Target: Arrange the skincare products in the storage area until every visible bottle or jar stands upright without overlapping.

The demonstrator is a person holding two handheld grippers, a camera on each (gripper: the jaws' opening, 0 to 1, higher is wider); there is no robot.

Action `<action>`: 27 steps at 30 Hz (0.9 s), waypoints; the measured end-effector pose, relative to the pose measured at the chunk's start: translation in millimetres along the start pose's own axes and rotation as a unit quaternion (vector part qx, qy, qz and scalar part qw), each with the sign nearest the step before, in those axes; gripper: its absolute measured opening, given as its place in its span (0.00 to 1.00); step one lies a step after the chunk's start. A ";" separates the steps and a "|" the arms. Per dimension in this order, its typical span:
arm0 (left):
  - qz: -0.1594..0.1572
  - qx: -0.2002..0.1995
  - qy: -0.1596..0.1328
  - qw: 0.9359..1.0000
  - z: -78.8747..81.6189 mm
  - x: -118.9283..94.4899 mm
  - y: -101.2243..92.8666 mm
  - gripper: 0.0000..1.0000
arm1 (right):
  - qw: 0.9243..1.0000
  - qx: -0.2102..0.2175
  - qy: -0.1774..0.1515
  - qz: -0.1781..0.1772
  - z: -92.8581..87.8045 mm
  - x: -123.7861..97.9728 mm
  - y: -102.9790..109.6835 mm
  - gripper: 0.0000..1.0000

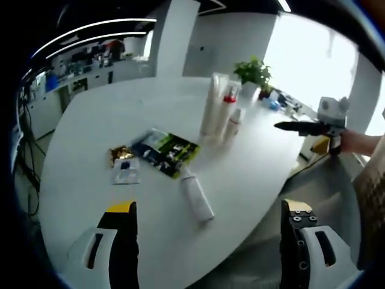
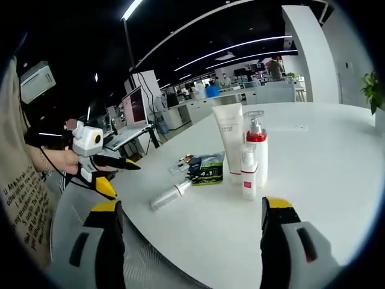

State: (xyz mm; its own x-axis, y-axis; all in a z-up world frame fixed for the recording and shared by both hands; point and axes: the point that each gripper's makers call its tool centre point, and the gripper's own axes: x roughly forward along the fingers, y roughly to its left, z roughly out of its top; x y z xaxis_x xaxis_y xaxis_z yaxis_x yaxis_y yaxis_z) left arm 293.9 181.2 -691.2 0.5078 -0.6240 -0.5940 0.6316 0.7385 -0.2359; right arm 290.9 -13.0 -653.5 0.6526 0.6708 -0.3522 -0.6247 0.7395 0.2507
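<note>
Now | white bottle (image 1: 197,196) lying flat on tabletop (image 1: 90,120), apart from upright tube (image 2: 229,141) and pump bottles (image 2: 255,153) | left claw (image 1: 207,220), right claw (image 2: 189,223) both hovering spread, empty | bottle looking light, rigid, slippery, likely rolling; gripping mid-body.

Right gripper (image 2: 192,226) hangs jaws apart, empty; ahead stand a tube (image 2: 228,141) and two pump bottles (image 2: 252,159), one bottle (image 2: 171,195) lying left of them.
</note>
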 end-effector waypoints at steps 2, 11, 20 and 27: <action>0.000 -0.001 0.001 1.000 0.2 1.4 -0.1 0.97 | 1.000 0.000 0.000 0.000 -0.1 0.1 0.4 0.95; 0.021 -0.001 0.036 0.999 -6.1 11.6 5.3 0.95 | 1.000 -0.006 0.005 0.000 -1.5 1.1 1.6 0.95; 0.029 0.011 0.074 0.997 -7.0 31.4 2.0 0.89 | 1.000 -0.008 0.003 -0.005 -1.3 1.0 0.4 0.94; 0.032 0.020 0.102 0.994 -5.1 46.1 0.7 0.81 | 1.000 -0.014 0.007 -0.005 -2.5 1.7 1.4 0.94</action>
State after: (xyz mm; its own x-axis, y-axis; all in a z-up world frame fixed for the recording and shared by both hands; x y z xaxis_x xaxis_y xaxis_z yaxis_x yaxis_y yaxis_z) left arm 314.8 154.3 -722.7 0.4199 -0.5089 -0.7515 0.6266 0.7616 -0.1656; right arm 290.0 -10.9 -656.0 0.6530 0.6621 -0.3677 -0.6298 0.7444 0.2220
